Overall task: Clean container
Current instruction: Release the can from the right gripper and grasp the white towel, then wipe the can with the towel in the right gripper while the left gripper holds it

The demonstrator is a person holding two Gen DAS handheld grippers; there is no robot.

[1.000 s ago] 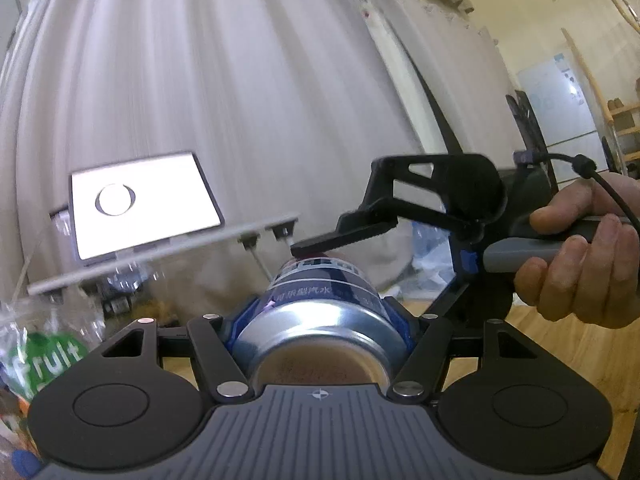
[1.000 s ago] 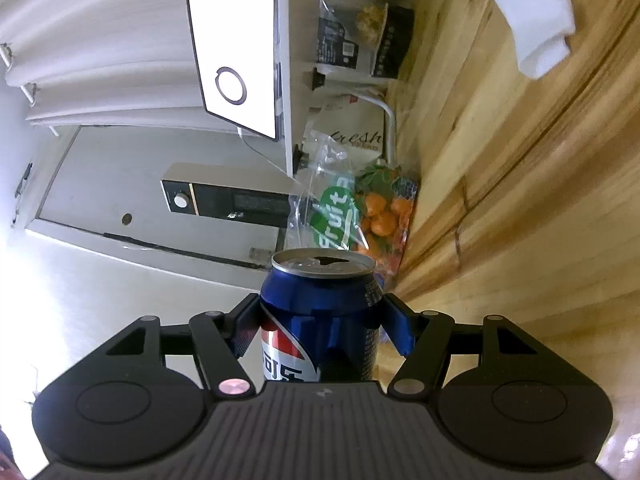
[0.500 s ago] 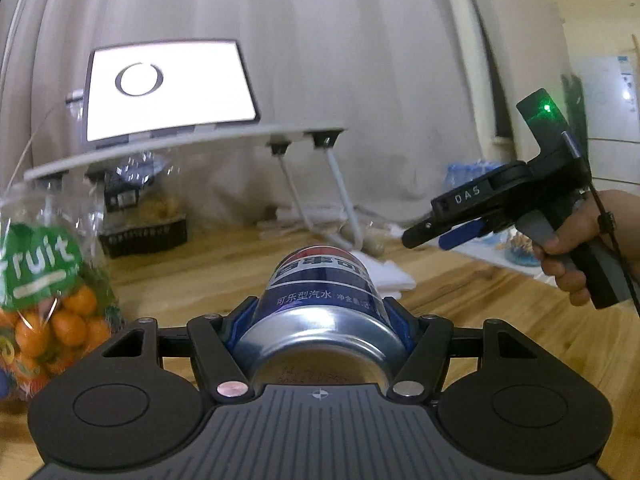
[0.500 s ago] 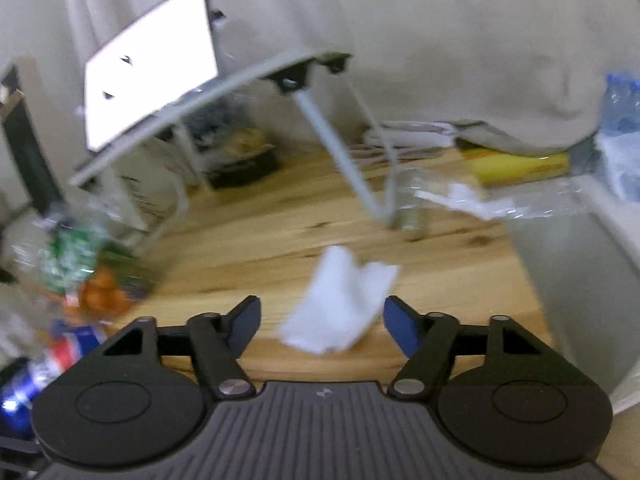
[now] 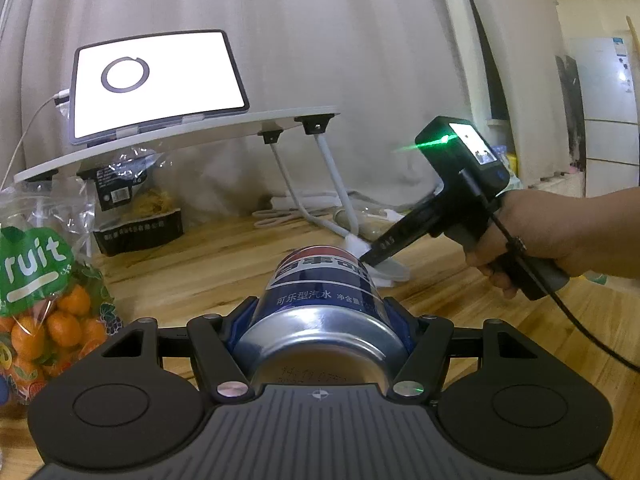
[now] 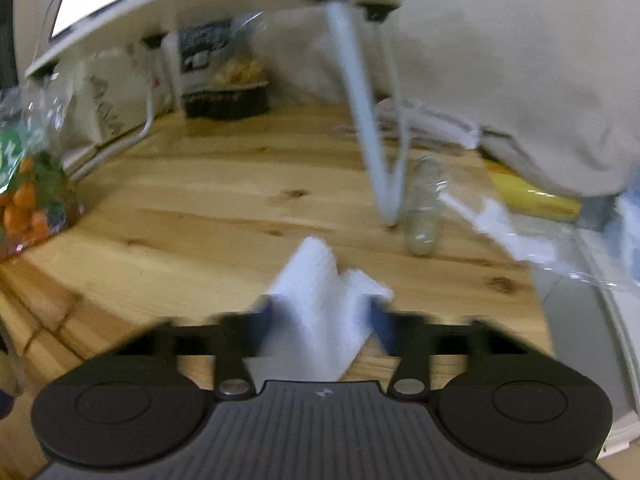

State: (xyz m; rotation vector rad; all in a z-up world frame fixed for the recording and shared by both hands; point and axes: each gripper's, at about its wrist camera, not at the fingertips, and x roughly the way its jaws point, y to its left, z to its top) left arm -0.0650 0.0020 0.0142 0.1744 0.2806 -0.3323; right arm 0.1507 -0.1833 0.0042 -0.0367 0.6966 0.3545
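Blue can (image 5: 320, 304), released by right tongs (image 6: 320, 312) a second ago, is gripped in left tongs (image 5: 324, 316); white tissue (image 6: 320, 304) on counter (image 6: 200, 216) is now straddled by the open right tongs for wiping.

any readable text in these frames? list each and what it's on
"ruit": green label on the fruit bag, first letter cut off.
"可乐型汽水" and "净含量": blue can held in the left tool.
Can's top band and stamped base: unreadable.
Black snack package: too small.
Right tool marking: too small.
Right wrist view: too blurred.
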